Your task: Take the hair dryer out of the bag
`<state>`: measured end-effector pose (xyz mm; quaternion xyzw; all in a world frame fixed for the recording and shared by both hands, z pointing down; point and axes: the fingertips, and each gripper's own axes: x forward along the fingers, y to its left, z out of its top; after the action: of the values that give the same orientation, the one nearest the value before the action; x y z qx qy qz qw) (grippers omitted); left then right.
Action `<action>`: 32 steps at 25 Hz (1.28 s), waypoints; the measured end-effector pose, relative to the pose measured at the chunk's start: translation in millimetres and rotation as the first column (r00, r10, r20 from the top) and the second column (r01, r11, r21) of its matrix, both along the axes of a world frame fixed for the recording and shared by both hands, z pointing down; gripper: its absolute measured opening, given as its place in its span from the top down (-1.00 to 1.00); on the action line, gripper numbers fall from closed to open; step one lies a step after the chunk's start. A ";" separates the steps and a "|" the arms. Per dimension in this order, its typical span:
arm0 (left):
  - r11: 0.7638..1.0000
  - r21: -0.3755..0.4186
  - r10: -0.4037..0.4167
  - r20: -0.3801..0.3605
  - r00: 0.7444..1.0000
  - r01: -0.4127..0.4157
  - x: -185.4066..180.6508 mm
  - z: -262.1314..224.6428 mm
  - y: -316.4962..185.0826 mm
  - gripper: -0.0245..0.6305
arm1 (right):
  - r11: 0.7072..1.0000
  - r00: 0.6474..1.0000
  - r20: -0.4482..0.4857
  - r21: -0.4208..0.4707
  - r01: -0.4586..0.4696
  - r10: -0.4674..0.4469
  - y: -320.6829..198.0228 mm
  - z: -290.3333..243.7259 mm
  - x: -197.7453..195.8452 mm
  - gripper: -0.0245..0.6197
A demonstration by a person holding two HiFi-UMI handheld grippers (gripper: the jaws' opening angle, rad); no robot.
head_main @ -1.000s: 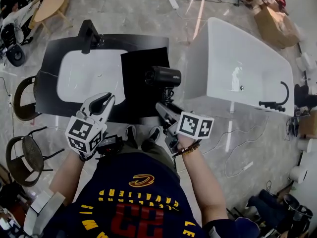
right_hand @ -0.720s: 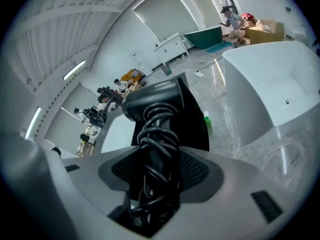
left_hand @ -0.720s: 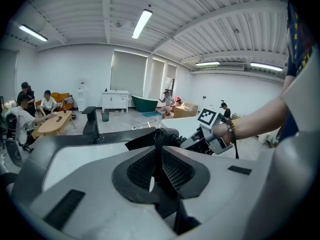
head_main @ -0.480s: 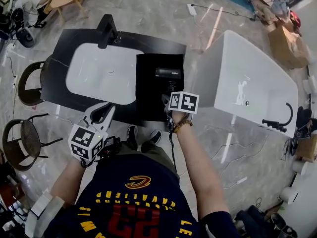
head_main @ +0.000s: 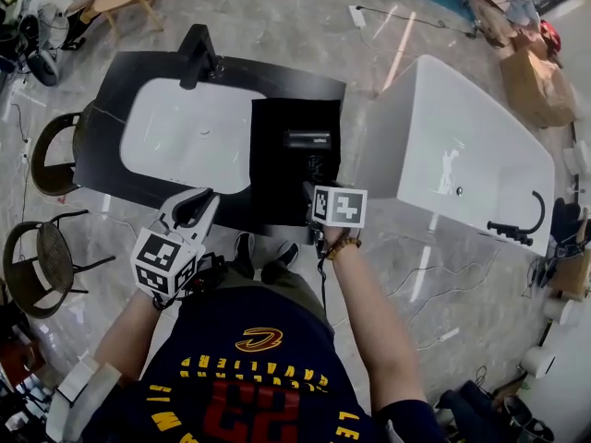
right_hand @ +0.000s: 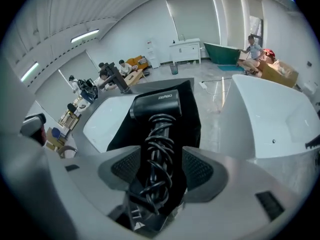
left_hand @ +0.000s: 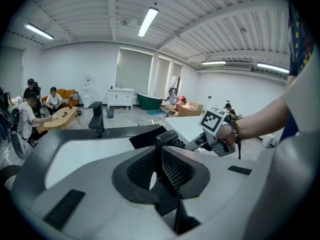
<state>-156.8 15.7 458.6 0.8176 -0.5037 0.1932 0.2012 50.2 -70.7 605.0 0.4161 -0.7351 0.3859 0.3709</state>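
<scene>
The black hair dryer [head_main: 307,139] lies over a flat black bag [head_main: 277,169] on the dark counter; whether it rests on the bag I cannot tell. My right gripper [head_main: 312,188] is shut on its handle, which has the cord wound round it. In the right gripper view the dryer [right_hand: 155,103] points away from me, its handle between the jaws of the right gripper [right_hand: 161,153], with the bag [right_hand: 194,115] beneath. My left gripper [head_main: 196,205] hovers at the counter's near edge, left of the bag, shut and holding nothing. From the left gripper [left_hand: 161,155] the dryer [left_hand: 167,138] shows just beyond the tips.
A white sink basin [head_main: 180,141] with a black faucet [head_main: 199,52] fills the counter's left part. A white bathtub [head_main: 462,155] stands at the right. Two dark chairs [head_main: 48,160] stand at the left. Cables lie on the floor [head_main: 434,275].
My right gripper has come down and forward with the hair dryer, from raised above the counter edge to low over the black bag. The left gripper has hardly shifted.
</scene>
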 end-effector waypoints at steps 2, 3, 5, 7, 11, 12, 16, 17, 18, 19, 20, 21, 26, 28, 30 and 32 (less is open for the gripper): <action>1.000 0.013 0.013 0.005 1.000 -0.013 4.5 -3.8 -2.3 0.81 | 0.997 0.999 0.035 0.068 -0.043 0.041 6.2 -23.8 9.1 0.18; 1.000 0.020 0.018 0.010 1.000 -0.018 6.0 -5.6 -4.0 0.81 | 0.991 0.996 0.071 0.111 -0.068 0.060 9.0 -38.8 12.5 0.18; 0.999 0.029 0.025 0.015 1.000 -0.026 8.9 -7.5 -7.1 0.81 | 0.977 0.984 0.161 0.188 -0.102 0.072 18.2 -69.8 16.6 0.18; 0.999 0.031 0.030 0.014 0.999 -0.030 12.3 -7.9 -9.7 0.81 | 0.963 0.972 0.230 0.248 -0.102 0.044 32.8 -96.2 18.6 0.43; 0.997 0.061 0.055 0.015 0.998 -0.056 17.8 -14.8 -20.3 0.81 | 0.934 0.955 0.296 0.349 -0.081 -0.028 57.1 -134.9 12.3 0.90; 0.996 0.070 0.063 0.015 0.998 -0.064 20.6 -17.5 -21.9 0.81 | 0.927 0.950 0.309 0.366 -0.078 -0.042 61.9 -143.3 9.9 0.90; 0.990 0.098 0.096 0.009 0.995 -0.097 36.8 -32.0 -22.9 0.81 | 0.889 0.944 0.318 0.452 -0.070 -0.087 72.5 -178.0 3.5 0.90; 0.988 0.108 0.108 0.009 0.994 -0.108 41.9 -35.5 -23.1 0.81 | 0.869 0.948 0.300 0.491 -0.059 -0.105 72.6 -187.4 2.7 0.90; 0.986 0.117 0.120 0.011 0.993 -0.120 47.2 -38.3 -23.0 0.81 | 0.844 0.952 0.278 0.534 -0.045 -0.125 72.2 -196.6 2.2 0.90; 0.983 0.125 0.132 0.014 0.991 -0.133 52.4 -40.6 -22.5 0.81 | 0.817 0.956 0.255 0.575 -0.032 -0.143 71.6 -205.6 2.2 0.89; 0.981 0.132 0.143 0.018 0.990 -0.144 57.3 -42.4 -21.7 0.81 | 0.792 0.959 0.236 0.610 -0.021 -0.156 70.8 -214.3 2.7 0.89; 0.978 0.139 0.154 0.024 0.988 -0.156 61.7 -44.1 -20.9 0.81 | 0.770 0.961 0.223 0.637 -0.016 -0.164 69.9 -222.2 3.7 0.89; 0.971 0.145 0.186 0.038 0.982 -0.190 71.1 -44.3 -18.3 0.81 | 0.721 0.966 0.198 0.692 -0.016 -0.169 65.2 -239.3 7.1 0.89; 0.971 0.143 0.189 0.034 0.981 -0.192 71.6 -42.1 -16.9 0.81 | 0.717 0.966 0.193 0.697 -0.011 -0.173 65.7 -239.8 6.2 0.89; 0.971 0.143 0.190 0.032 0.981 -0.193 72.5 -41.1 -15.5 0.81 | 0.714 0.965 0.193 0.700 -0.010 -0.176 66.5 -240.0 6.0 0.89; 0.971 0.143 0.190 0.031 0.981 -0.193 74.1 -41.7 -15.1 0.81 | 0.712 0.965 0.192 0.702 -0.008 -0.178 66.6 -241.2 6.6 0.89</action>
<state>-82.7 0.6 416.9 0.8731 -0.4371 0.1816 0.1172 56.7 -4.2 363.8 0.4395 -0.8845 0.1112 0.1103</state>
